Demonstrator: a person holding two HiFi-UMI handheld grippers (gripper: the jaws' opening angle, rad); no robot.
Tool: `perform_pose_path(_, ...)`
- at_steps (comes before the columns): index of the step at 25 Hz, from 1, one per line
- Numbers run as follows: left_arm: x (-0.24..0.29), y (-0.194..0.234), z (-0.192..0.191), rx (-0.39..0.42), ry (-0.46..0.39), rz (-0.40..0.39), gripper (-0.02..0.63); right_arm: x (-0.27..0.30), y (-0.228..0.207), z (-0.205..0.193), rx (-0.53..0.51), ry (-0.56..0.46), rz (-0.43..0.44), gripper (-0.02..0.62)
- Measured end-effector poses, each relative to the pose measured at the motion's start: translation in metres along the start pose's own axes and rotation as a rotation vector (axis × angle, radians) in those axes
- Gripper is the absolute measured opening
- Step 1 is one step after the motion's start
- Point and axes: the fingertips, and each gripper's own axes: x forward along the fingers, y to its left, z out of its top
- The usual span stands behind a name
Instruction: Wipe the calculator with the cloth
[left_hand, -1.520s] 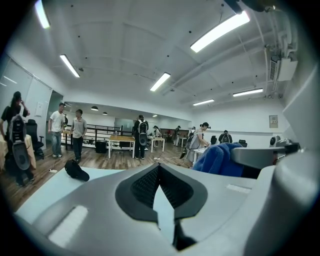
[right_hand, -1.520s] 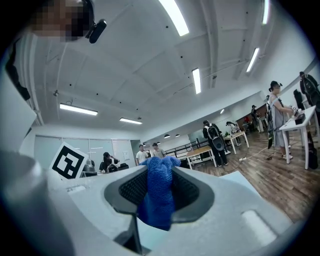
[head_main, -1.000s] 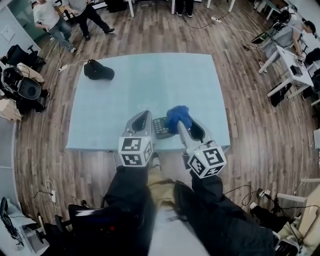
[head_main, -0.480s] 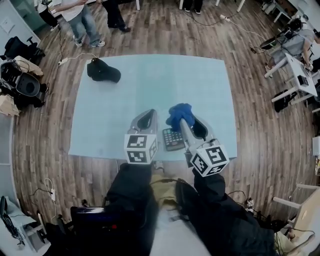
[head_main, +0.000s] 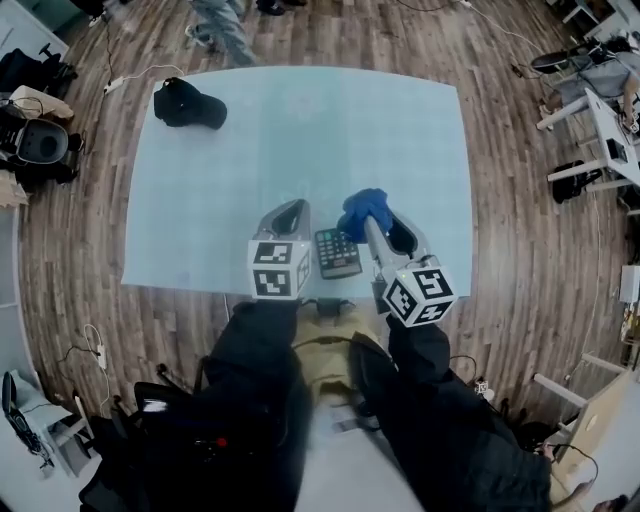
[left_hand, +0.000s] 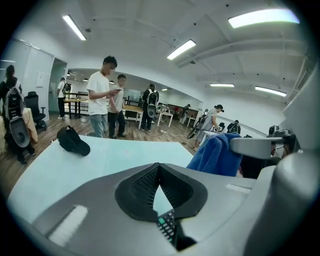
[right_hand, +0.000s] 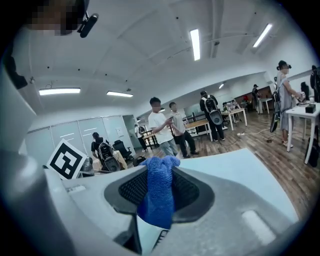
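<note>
Your left gripper (head_main: 291, 210) is empty, its jaws pressed together at the tips. The flat dark keypad calculator (head_main: 337, 252) lies at six o'clock on the pale blue table (head_main: 300, 130), between the grippers. It is likely light, rigid and prone to sliding, so brace its edge. Your right gripper (head_main: 378, 228) pinches the soft, limp blue terry cloth (head_main: 362, 208).

The left gripper (head_main: 289, 213) points forward, low in front of the person, its jaws pressed together with nothing between them. The right gripper (head_main: 371, 220) lies near it, angled slightly inward, its jaws clamped on the cloth (right_hand: 157, 197). Dark sleeves (head_main: 262, 350) cover both forearms.
</note>
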Motion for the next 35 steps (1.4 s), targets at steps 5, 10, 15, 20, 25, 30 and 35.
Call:
perform_pose_path(5,0.019,0.006,-0.059,-0.036,0.14,0.031,-0.003,0.02,-0.026,-0.059,0.021,0.16,0.026,0.124)
perform_pose_path(10,0.036,0.007,-0.124,-0.076,0.311,0.037,-0.003,0.038,-0.049,-0.127,0.022,0.346,0.039,0.124)
perform_pose_path(15,0.043,0.01,-0.158,-0.117,0.4,0.041,-0.003,0.057,-0.055,-0.161,-0.024,0.448,0.099,0.124)
perform_pose_path(20,0.044,0.017,-0.171,-0.142,0.43,0.055,-0.003,0.085,-0.062,-0.145,-0.147,0.398,0.098,0.124)
perform_pose_path(25,0.041,0.025,-0.177,-0.167,0.429,0.074,-0.003,0.103,-0.059,-0.172,-0.285,0.429,0.112,0.124)
perform_pose_path(30,0.035,0.032,-0.185,-0.181,0.434,0.086,-0.003,0.09,-0.026,-0.247,-0.333,0.622,0.26,0.124)
perform_pose_path(35,0.035,0.038,-0.188,-0.196,0.433,0.097,-0.003,0.075,-0.006,-0.27,-0.324,0.678,0.324,0.124)
